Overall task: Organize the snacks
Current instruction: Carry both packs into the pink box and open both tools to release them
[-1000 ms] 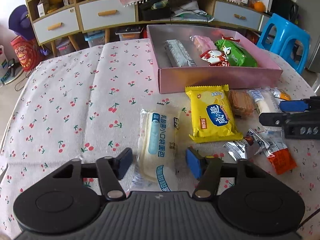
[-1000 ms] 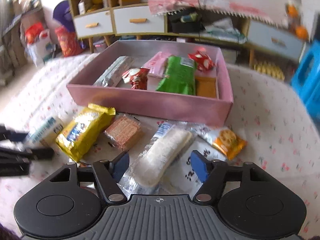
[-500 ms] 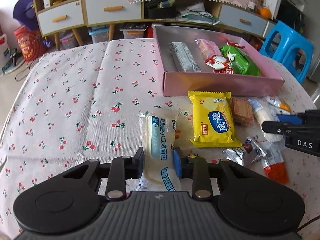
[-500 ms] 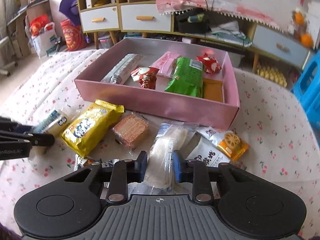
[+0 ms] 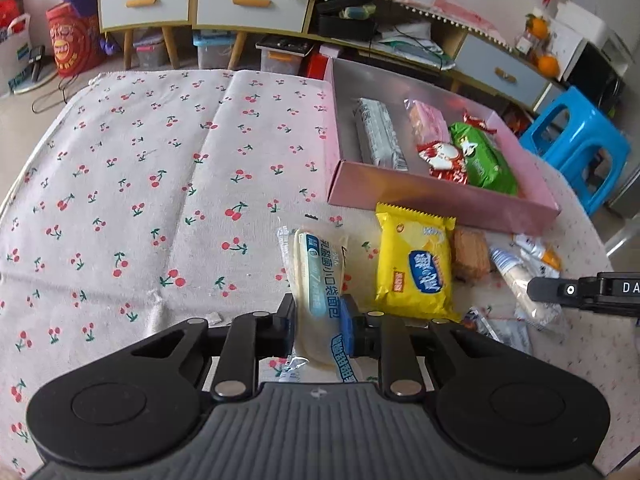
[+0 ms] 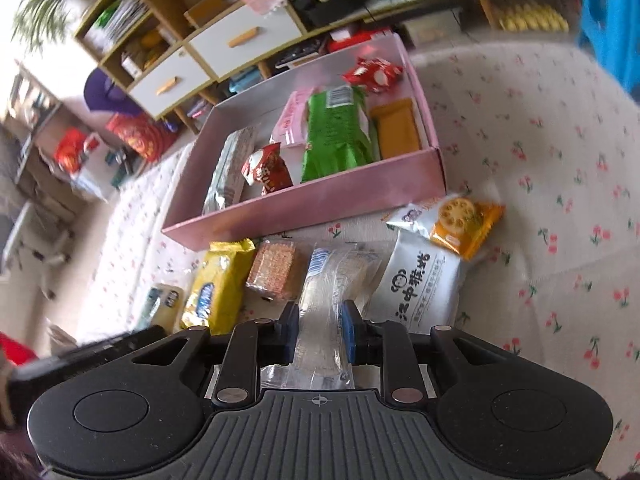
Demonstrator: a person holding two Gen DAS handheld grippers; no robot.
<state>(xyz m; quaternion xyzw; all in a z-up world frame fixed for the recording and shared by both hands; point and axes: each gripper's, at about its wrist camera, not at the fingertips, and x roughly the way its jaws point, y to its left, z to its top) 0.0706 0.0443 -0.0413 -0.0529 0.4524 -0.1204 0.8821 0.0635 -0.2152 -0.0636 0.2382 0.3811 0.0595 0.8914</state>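
With the left gripper (image 5: 318,320) clamped on the bread packet (image 5: 316,280) and the right gripper (image 6: 320,332) pinching the clear-wrapped roll (image 6: 326,304), slippery film could slide free short of the pink box (image 6: 320,204)

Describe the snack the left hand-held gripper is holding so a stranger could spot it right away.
Start at the pink box on the cherry-print tablecloth. In front of its near wall, a row of loose packets lies; the leftmost, pinched by the left hand-held gripper, is the bread packet. Unlike the yellow packet beside it, it is pale cream with a light-blue label.
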